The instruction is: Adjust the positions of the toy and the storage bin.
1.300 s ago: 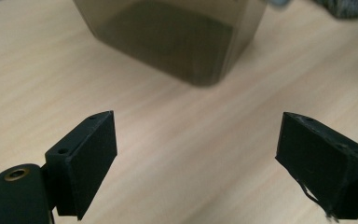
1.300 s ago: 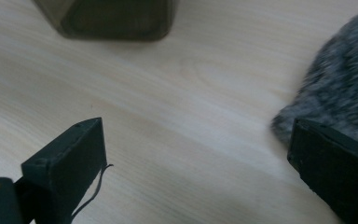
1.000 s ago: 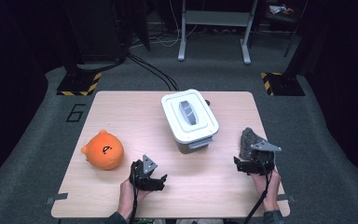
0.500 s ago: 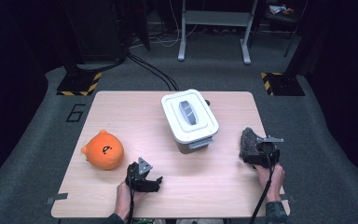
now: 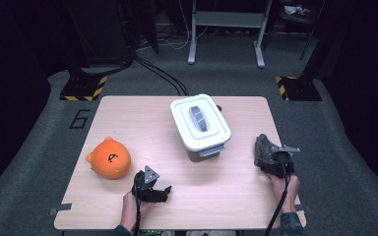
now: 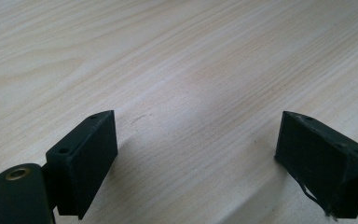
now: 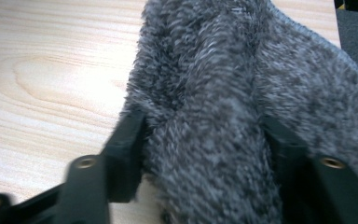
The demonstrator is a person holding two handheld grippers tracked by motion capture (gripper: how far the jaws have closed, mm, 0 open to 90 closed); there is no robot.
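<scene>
Floor marking (image 5: 80, 119): "6". Right gripper (image 5: 270, 160): fingers, just closing, pinch grey plush toy (image 7: 223, 93) on table (image 5: 226, 191). Left gripper (image 5: 158, 192): fingers apart, empty.

I observed the grey fuzzy cloth item (image 5: 264, 152) lying near the right edge of the tabletop (image 5: 226, 191), well apart from the white lidded bin. It was a dark grey plush piece with a mottled, furry pile, bunched into an upright fold. In the right gripper view (image 7: 223, 116) I saw that a thick fold of it stood pinched from both sides, with a stitched hem visible along its far edge.
</scene>
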